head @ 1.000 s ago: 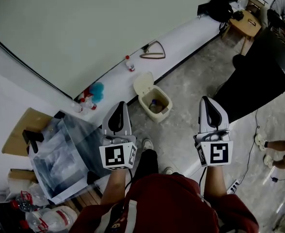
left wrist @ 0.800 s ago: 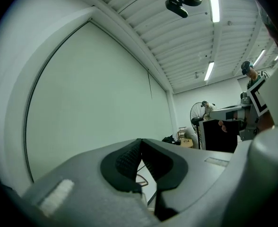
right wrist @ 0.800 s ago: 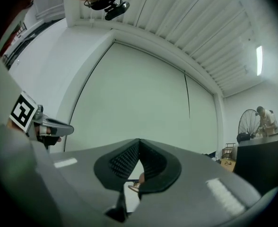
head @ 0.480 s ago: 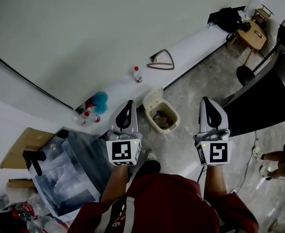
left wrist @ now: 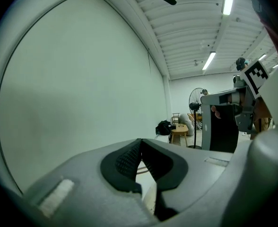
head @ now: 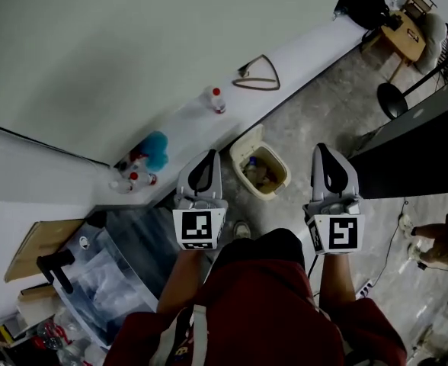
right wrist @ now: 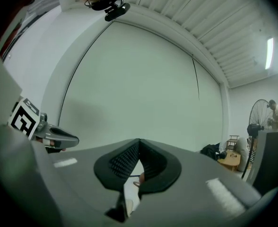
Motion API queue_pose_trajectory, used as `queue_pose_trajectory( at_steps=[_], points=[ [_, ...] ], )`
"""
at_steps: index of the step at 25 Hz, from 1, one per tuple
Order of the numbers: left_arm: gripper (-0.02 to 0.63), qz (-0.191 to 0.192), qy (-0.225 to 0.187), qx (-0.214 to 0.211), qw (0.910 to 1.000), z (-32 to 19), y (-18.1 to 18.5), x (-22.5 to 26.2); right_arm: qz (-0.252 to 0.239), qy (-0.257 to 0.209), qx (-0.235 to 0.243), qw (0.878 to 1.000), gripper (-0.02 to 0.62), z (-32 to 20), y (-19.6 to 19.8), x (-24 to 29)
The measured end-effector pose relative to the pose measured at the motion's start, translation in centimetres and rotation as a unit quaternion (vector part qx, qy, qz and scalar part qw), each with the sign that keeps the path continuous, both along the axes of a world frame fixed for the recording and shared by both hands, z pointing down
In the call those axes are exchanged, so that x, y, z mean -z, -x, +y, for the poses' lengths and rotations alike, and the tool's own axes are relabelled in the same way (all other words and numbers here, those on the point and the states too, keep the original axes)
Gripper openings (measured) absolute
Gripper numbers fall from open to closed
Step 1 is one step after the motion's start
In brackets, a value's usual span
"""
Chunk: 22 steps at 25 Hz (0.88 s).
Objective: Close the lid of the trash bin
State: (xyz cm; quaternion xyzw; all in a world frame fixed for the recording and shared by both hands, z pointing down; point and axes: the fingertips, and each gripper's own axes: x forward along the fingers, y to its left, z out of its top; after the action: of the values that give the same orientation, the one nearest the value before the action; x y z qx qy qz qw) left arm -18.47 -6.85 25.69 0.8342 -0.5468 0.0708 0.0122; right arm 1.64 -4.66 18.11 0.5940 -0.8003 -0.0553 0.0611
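Nearest the camera a dark red top [head: 262, 311] is seen on the person, and both grippers are held out from it roughly level, short of the trash bin. The left gripper [head: 206, 162] is held on the near-left side of the bin and the right gripper [head: 327, 158] on its near-right, so the bin is framed in the gap between them; it isn't touched by either one, as far as can be made out.

The left jaws are pressed fully together with nothing caught in them, only a sliver of room being glimpsed under the pads. Same deal on the right: the pads are met at the tips and nothing is gripped.

A clear plastic storage box [head: 113, 250] is parked well to the bin's near-left.

The small beige plastic trash bin [head: 279, 190] is stood on the mottled grey floor [head: 308, 120], with some rubbish seen inside. Its lid [head: 247, 137] is flipped up, still open, on the side facing the long white ledge [head: 190, 132] just behind the bin.

On that ledge, beyond the bin, a clear bottle with a red cap [head: 215, 99] and a wire triangle hanger [head: 258, 78] are laid out. A blue fluffy thing [head: 154, 148] is sat off to the bin's left.

Far beyond the bin to its right, a small wooden table [head: 407, 36] and a black bag [head: 361, 6] are seen.
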Motion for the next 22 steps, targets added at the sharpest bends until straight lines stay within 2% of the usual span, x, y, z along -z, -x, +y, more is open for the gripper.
queue_pose_trajectory(
  at_steps=[5,13,18,22],
  points=[
    [0.003,-0.002,0.045,-0.008,0.999,-1.8,-0.7,-4.5,-0.006,0.03,-0.005,1.0,0.0,-1.9,-0.4,-3.1],
    [0.006,-0.03,0.1,-0.015,0.9944,-5.3,-3.4,-11.7,-0.009,0.086,0.012,0.996,0.0,-5.7,-2.3,-9.7],
    [0.087,-0.037,0.13,-0.027,0.9904,-7.2,-5.3,-16.5,-0.011,0.119,0.028,0.992,0.0,-7.2,-3.2,-14.0],
    [0.175,-0.057,0.176,-0.054,0.9813,-8.4,-6.7,-21.8,-0.013,0.144,0.04,0.989,0.0,-8.3,-3.8,-17.0]
  ],
)
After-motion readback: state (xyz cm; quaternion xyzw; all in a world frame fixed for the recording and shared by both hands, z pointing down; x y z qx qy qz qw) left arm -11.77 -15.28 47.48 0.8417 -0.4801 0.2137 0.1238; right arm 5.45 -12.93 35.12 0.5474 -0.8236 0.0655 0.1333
